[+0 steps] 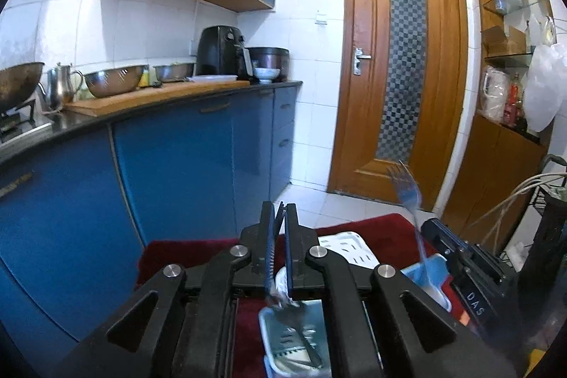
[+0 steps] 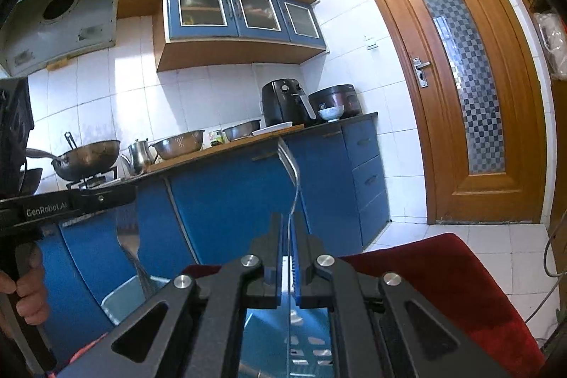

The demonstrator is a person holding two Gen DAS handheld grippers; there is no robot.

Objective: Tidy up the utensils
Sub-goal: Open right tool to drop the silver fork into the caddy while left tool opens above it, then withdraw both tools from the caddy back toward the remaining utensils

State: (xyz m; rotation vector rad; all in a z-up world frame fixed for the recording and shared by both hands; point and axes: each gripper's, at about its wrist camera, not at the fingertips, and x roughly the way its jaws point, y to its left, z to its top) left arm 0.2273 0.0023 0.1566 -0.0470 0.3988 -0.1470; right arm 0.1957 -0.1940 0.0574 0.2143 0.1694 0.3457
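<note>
We see the left hand-held gripper clenched on a utensil handle, the right hand-held gripper grasping a fork.

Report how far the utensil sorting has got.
Done: at least one utensil already lies in the slotted bin below the left gripper. In hand: the left gripper is shut on a fork, tines up, above that bin. The right gripper is shut on a second fork above a blue bin. Left: neither fork is dropped in yet; any other loose utensils are out of view.
</note>
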